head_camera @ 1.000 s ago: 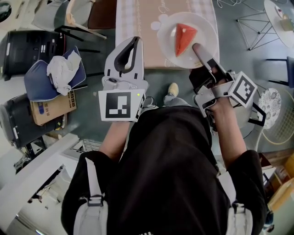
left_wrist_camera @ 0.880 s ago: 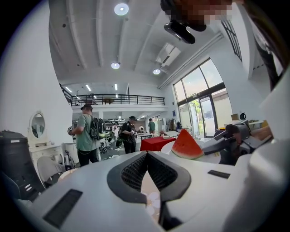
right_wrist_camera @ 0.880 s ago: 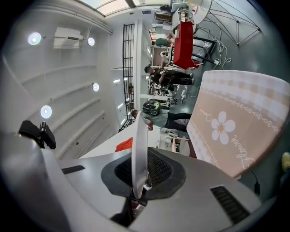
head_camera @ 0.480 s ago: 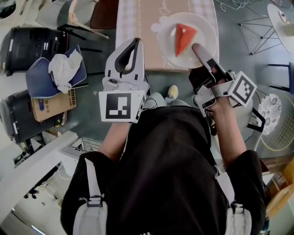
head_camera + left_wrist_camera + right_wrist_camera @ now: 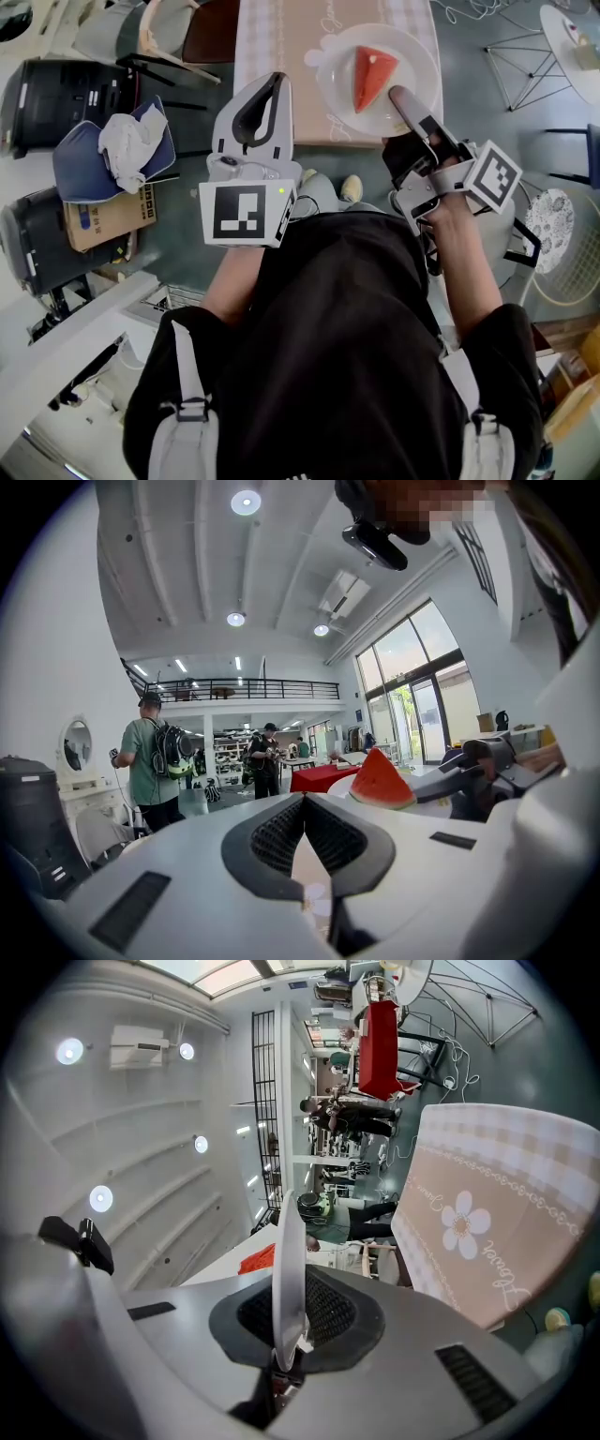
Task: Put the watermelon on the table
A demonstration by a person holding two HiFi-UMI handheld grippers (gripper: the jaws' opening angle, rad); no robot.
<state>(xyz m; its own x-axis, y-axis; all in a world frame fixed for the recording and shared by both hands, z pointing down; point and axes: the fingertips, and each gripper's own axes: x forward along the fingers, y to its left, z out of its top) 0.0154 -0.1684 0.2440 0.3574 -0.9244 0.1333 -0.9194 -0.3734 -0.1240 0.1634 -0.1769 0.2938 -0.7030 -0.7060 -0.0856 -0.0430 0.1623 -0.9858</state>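
Right gripper (image 5: 405, 101): clenched on the near rim of the white plate (image 5: 419, 52); in the right gripper view that rim stands edge-on between the pads
Left gripper (image 5: 274, 84): jaws together on nothing, idle, well left of the plate near the table's left corner
Watermelon (image 5: 370, 75): red wedge lying on the plate, above the near end of the table (image 5: 281, 56)
What changed: in the last second the plate has crept slightly further in, so its near rim now lies just inside the table edge rather than level with it; a second shoe (image 5: 319, 192) shows below that edge, which I read as a step closer
What held: the grip on the rim is the same, and the left gripper has barely shifted
Contact: from overhead I can't tell whether the plate's base is already on the cloth or just above it
Meaning for the task: I judge the carry nearly over, with only the set-down and release left
Next, as I'd run it: ease down until the plate sits flat, then open and draw back
Risk: letting go early this near the edge could tip the plate
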